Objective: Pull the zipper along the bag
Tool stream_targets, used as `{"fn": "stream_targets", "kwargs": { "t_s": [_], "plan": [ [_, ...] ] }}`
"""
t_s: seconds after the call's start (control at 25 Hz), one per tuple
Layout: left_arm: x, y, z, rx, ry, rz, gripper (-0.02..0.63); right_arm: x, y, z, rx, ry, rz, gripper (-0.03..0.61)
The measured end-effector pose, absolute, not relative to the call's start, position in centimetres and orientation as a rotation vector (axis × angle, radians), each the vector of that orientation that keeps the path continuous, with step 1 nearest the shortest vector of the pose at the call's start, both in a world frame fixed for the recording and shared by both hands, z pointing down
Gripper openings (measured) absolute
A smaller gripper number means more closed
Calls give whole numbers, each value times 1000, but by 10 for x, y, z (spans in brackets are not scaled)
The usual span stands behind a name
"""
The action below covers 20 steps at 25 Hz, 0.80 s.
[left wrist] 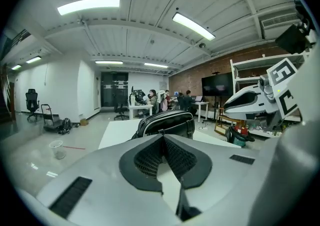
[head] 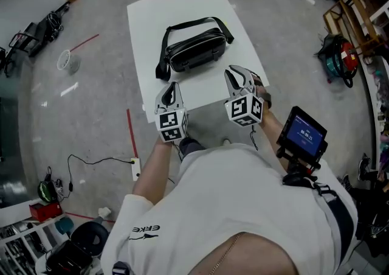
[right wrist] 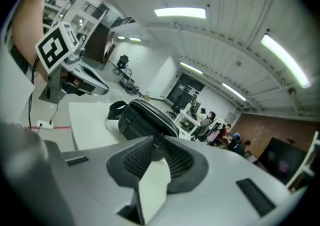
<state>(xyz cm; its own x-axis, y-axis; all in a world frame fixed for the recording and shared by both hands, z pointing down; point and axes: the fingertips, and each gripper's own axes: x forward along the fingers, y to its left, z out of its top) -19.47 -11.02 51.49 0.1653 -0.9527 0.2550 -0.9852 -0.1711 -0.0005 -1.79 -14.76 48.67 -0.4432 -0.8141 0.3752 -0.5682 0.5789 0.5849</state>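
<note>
A black bag (head: 196, 47) with a looped strap lies on its side in the middle of the white table (head: 152, 18). Its zipper pull is too small to make out. My left gripper (head: 172, 87) hovers at the table's near edge, short of the bag's left end, jaws shut and empty. My right gripper (head: 233, 73) hangs near the bag's right end, also shut on nothing. The left gripper view has the bag (left wrist: 165, 122) beyond its closed tips (left wrist: 162, 137), apart. The right gripper view has the bag (right wrist: 142, 120) just past its closed tips (right wrist: 159, 141).
A small screen (head: 302, 134) is strapped by the person's right forearm. On the floor lie a power strip (head: 135, 168), a clear cup (head: 68, 61) and a red-and-teal bag (head: 337, 55). A wooden chair (head: 352, 12) stands at the far right.
</note>
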Motion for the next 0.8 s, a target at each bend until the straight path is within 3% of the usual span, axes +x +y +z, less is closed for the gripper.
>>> {"fn": "stream_targets", "kwargs": {
  "t_s": [0.8],
  "plan": [
    [-213, -77, 515, 2140, -1945, 198, 3, -3, -128, 513, 1180, -2451, 349, 5]
  ]
}}
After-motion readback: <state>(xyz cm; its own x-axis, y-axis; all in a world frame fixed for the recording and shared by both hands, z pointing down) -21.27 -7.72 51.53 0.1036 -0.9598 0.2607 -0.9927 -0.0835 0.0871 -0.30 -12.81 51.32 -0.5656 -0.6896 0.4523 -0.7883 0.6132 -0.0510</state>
